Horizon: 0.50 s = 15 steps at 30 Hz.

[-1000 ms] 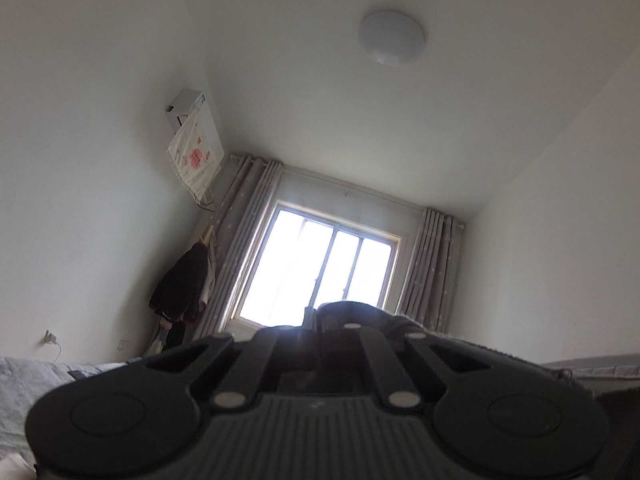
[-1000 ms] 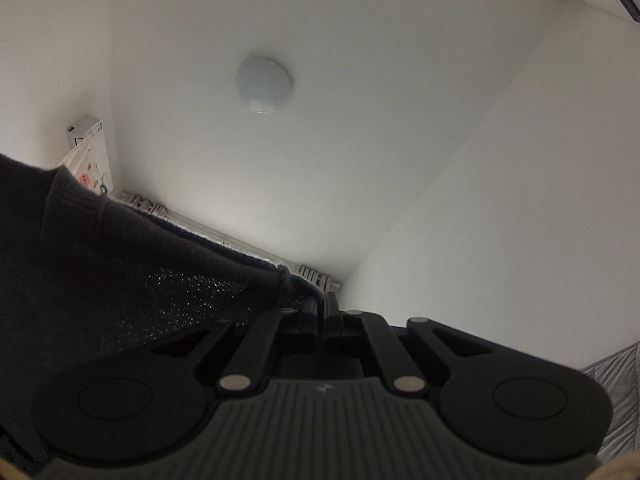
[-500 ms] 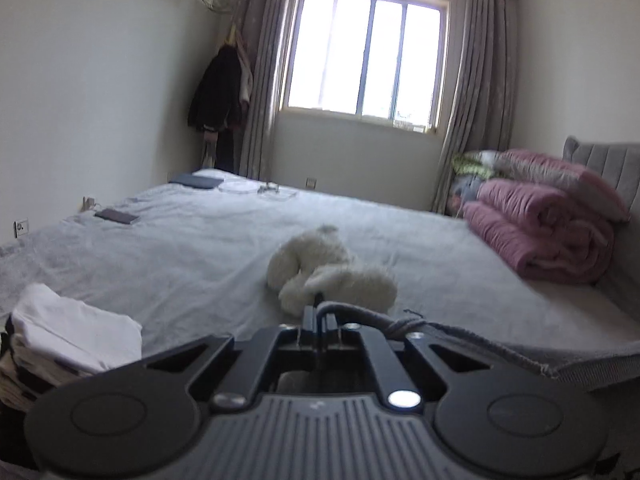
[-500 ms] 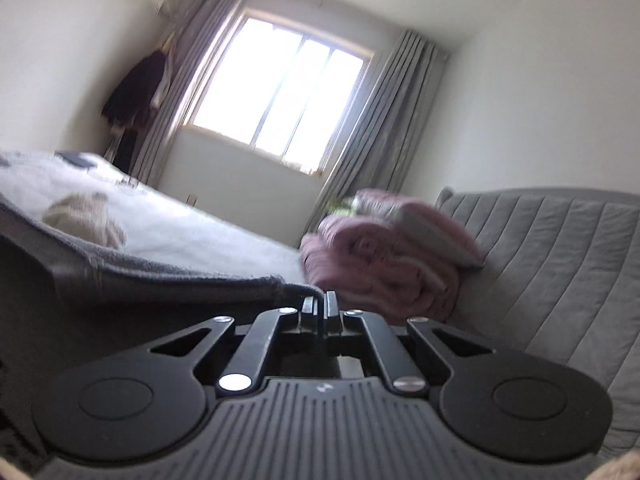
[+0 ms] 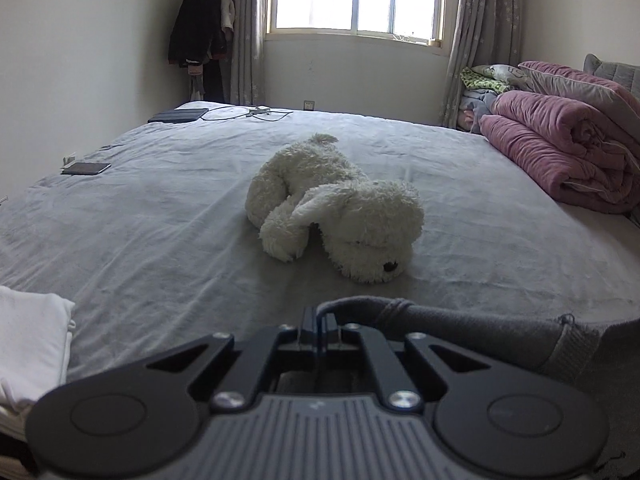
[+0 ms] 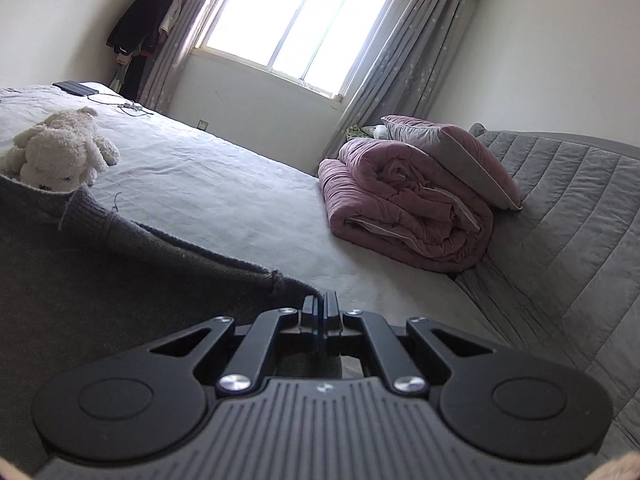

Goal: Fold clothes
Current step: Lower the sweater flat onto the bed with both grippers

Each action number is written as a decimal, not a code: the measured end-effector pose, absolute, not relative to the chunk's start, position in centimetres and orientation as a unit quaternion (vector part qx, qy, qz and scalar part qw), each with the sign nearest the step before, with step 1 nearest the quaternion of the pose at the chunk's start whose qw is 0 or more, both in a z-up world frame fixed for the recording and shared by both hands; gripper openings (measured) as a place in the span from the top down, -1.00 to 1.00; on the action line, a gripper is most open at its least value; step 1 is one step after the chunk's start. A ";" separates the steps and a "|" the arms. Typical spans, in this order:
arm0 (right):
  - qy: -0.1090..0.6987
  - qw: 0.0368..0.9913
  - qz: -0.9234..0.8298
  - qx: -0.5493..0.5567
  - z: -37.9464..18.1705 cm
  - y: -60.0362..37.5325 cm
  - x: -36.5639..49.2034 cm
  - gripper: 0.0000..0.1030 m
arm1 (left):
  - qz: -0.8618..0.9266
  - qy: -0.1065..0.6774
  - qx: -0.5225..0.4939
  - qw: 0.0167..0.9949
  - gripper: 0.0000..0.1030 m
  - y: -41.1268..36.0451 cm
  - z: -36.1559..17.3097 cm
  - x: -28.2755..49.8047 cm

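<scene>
At the near edge of the bed (image 5: 152, 232), both claws pinch the same dark grey knit sweater (image 6: 100, 280). The left claw (image 5: 320, 322) has its jaws closed on a bunched shoulder of the fabric, and the right claw (image 6: 320, 312) is clamped on the other shoulder, with the garment stretched between them. A white plush dog (image 5: 340, 212) lies mid-bed just beyond the sweater. Folded white cloth (image 5: 28, 344) sits at the near left corner; a rolled pink quilt (image 6: 404, 208) rests by the headboard.
</scene>
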State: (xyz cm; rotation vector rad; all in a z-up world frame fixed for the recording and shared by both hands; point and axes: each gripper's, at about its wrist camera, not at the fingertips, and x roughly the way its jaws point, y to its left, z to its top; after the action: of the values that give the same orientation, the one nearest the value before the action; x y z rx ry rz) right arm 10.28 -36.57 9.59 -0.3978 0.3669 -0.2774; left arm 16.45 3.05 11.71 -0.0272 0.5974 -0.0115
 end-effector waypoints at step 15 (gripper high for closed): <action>0.253 0.922 -0.184 -0.226 4.9 -37.1 15.9 1.00 | 0.017 0.337 0.065 0.939 0.96 -2.7 6.3 24.0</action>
State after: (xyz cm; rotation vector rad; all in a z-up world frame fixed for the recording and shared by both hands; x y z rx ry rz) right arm 15.88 -37.15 4.90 -0.4650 0.5190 -0.3780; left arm 23.96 -2.70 6.31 0.1318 0.6882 0.0348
